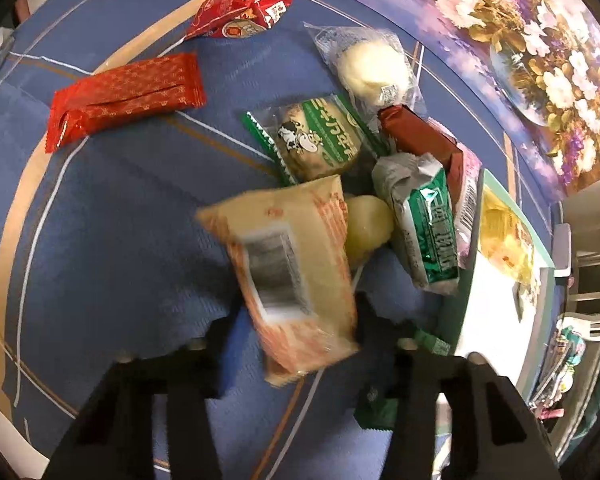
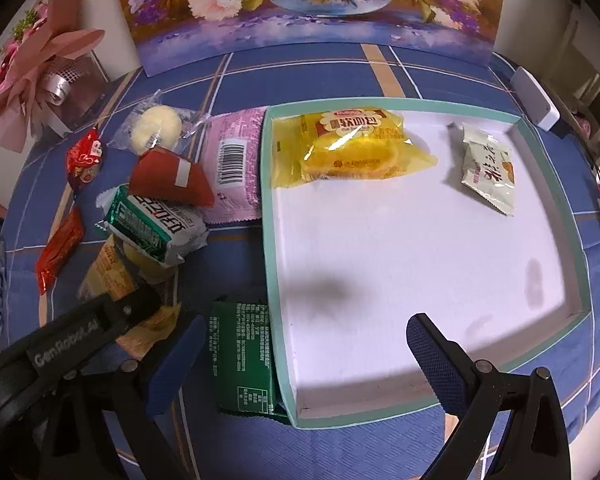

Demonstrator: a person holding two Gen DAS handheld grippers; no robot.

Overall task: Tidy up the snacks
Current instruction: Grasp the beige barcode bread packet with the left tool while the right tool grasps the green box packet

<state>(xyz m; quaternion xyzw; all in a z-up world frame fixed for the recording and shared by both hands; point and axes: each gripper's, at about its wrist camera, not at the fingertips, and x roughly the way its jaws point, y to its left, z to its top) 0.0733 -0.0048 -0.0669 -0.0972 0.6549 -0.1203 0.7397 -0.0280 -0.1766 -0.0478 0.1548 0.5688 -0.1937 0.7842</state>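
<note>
Covering table: blue plaid cloth (image 2: 340, 60) | backdrop: floral painting (image 2: 300, 8)

The orange packet (image 1: 296, 276) is motion-blurred, its print unreadable. A pale round snack (image 1: 366, 226) lies half hidden behind it. The green packet (image 2: 242, 356) seems tucked partly under the tray's wall (image 2: 269, 216).

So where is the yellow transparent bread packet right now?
In the right wrist view, the yellow transparent bread packet lies inside the teal-rimmed white tray, far left corner, beside the pink barcoded wrapper outside.
</note>
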